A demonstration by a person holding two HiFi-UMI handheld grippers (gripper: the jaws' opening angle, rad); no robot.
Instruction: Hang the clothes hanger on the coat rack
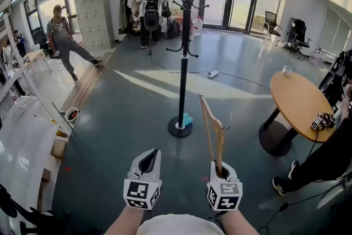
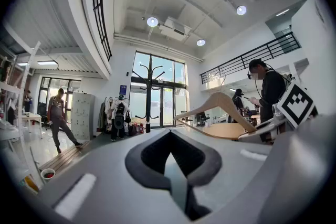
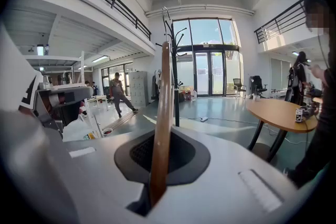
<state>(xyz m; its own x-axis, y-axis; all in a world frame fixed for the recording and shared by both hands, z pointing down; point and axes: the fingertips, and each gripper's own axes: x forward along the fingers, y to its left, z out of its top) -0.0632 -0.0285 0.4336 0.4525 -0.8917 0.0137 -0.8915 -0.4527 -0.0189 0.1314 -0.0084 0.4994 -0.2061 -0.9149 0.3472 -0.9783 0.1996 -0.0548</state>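
Note:
The black coat rack (image 1: 184,52) stands on the grey floor ahead of me, its curved hooks at the top; it also shows in the left gripper view (image 2: 148,93) and the right gripper view (image 3: 175,76). My right gripper (image 1: 222,172) is shut on one end of a wooden clothes hanger (image 1: 212,132), which points up and forward, short of the rack. In the right gripper view the hanger (image 3: 161,123) rises from between the jaws (image 3: 159,157), its metal hook (image 3: 167,14) at the top. My left gripper (image 1: 147,164) is beside it, shut (image 2: 170,157) and holding nothing.
A round wooden table (image 1: 300,102) with a cup (image 1: 286,70) stands to the right, a seated person (image 1: 324,165) beside it. A blue cloth (image 1: 188,119) lies at the rack's base. Hung clothes (image 1: 151,14) and a person (image 1: 63,41) are further back. Boxes (image 1: 58,147) sit at the left.

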